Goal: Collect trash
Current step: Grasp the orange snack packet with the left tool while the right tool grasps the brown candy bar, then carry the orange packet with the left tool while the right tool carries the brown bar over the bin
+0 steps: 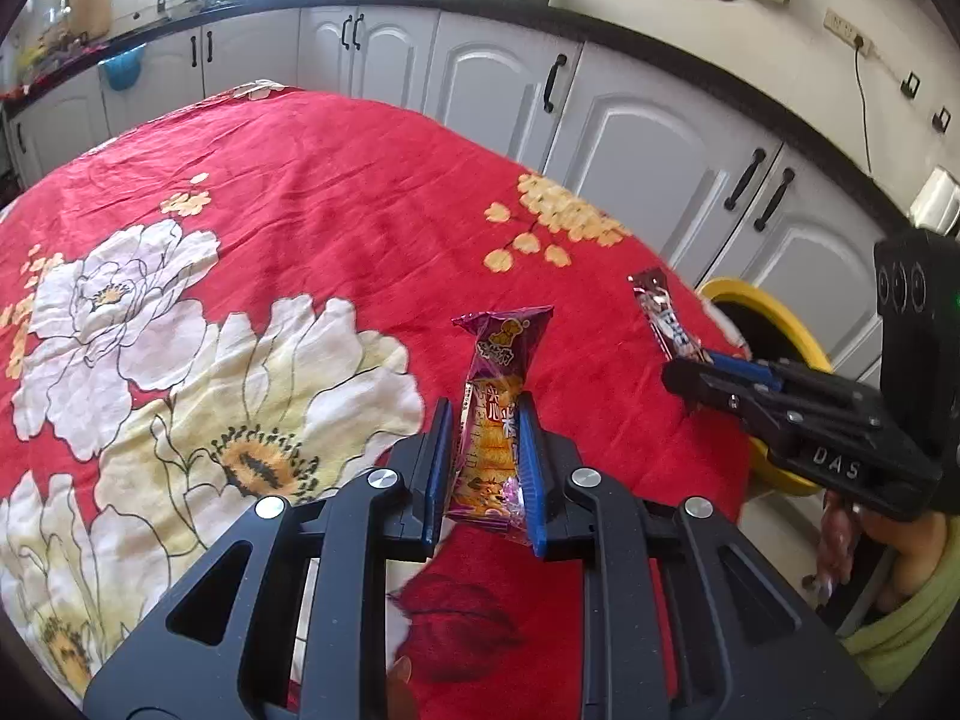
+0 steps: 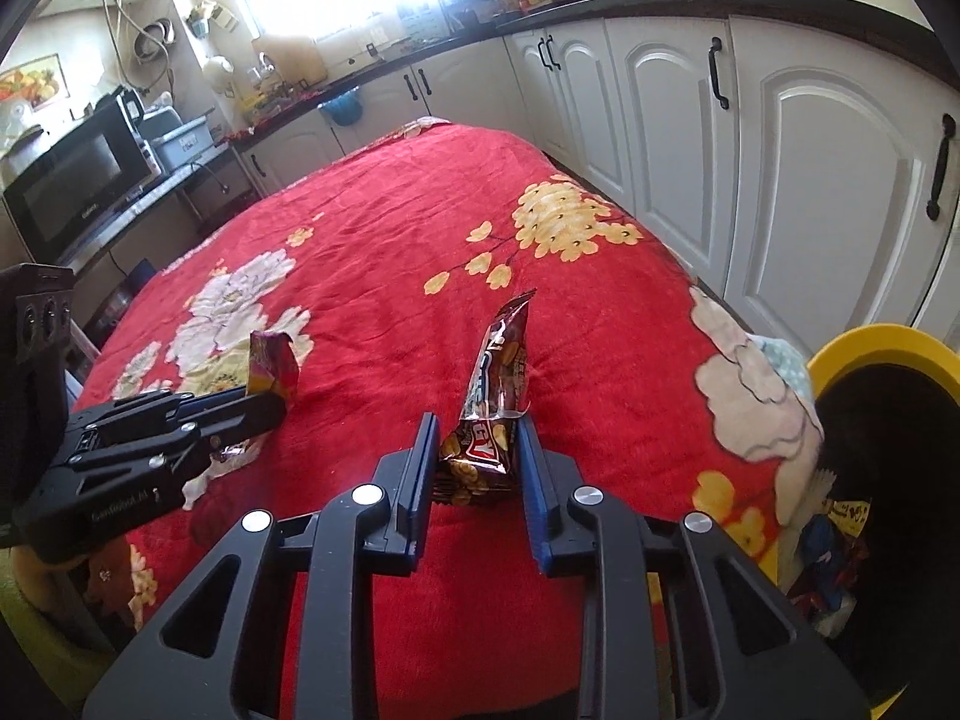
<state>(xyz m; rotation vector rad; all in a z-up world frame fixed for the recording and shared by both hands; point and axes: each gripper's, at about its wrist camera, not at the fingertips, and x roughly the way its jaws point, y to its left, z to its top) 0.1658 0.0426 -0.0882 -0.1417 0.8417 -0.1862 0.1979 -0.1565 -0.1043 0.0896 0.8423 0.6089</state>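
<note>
Left gripper [image 1: 485,468]: clenched on a purple and orange snack wrapper [image 1: 498,414]. Both blue pads press the wrapper's sides; its crimped top stands up above the fingertips, tilted slightly right. The wrapper is held over the red floral tablecloth [image 1: 336,204], above the near right part of the table.

Right gripper [image 2: 474,468]: clenched on a brown snack wrapper [image 2: 492,414]. The pads pinch its lower part; the upper end rises and leans right, ending in a crimped tip. In the left wrist view the same wrapper [image 1: 666,318] shows as a narrow strip sticking out past the right gripper [image 1: 690,375], near the table's right edge.

Yellow-rimmed bin [image 2: 870,348]: stands just off the table's right edge, against the white cabinets [image 2: 810,180]. Interior is dark. Some printed packaging [image 2: 828,570] lies inside it at the near side; the print is too small to make out. The bin's rim [image 1: 756,294] is also visible in the left wrist view, partly behind the right gripper.

From the right wrist view, the left gripper [image 2: 264,402] sits at the left, with the purple wrapper [image 2: 273,363] sticking up from it. The two grippers are side by side, well apart, each with its own wrapper.

A person's green sleeve [image 1: 912,618] shows at the near right in the left wrist view.
</note>
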